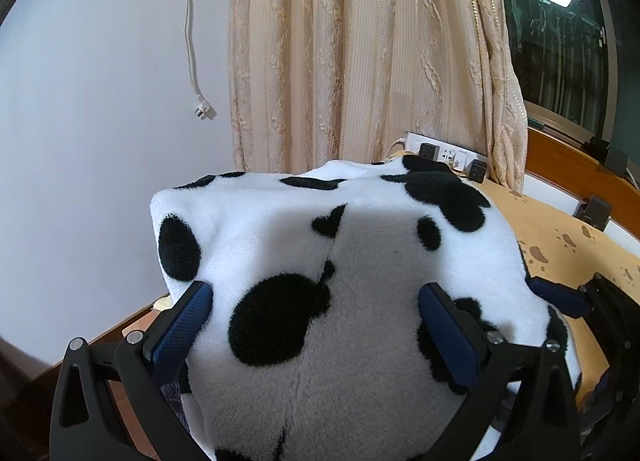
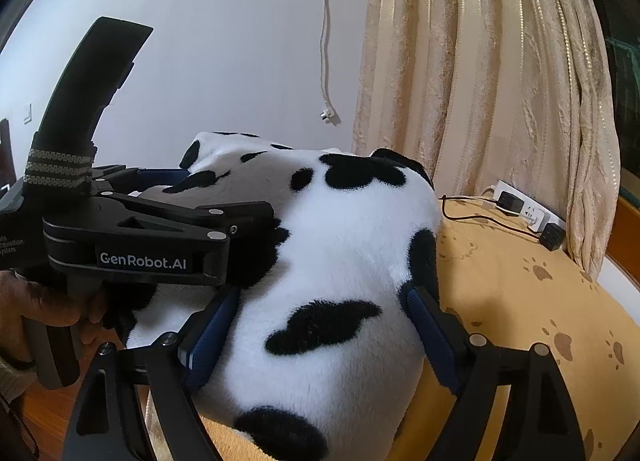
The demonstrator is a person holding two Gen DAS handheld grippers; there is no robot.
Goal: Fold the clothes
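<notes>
A fluffy white garment with black cow spots (image 1: 320, 245) lies bunched on a yellow paw-print sheet (image 1: 560, 237). My left gripper (image 1: 316, 301) is open, its blue-padded fingers (image 1: 188, 321) spread on either side of the fabric, which fills the gap between them. My right gripper (image 2: 324, 305) is also open, straddling the same garment (image 2: 332, 245) near its right edge. The left gripper's black body (image 2: 140, 237) shows in the right wrist view, resting on the garment's left part. The right gripper's finger (image 1: 560, 297) shows at the right edge of the left wrist view.
A beige curtain (image 1: 360, 53) hangs behind. A white power strip with black adapters (image 2: 528, 213) lies on the sheet (image 2: 520, 301) by the curtain. A white cord with a plug (image 1: 202, 107) dangles on the wall. A wooden bed frame (image 1: 568, 161) runs at right.
</notes>
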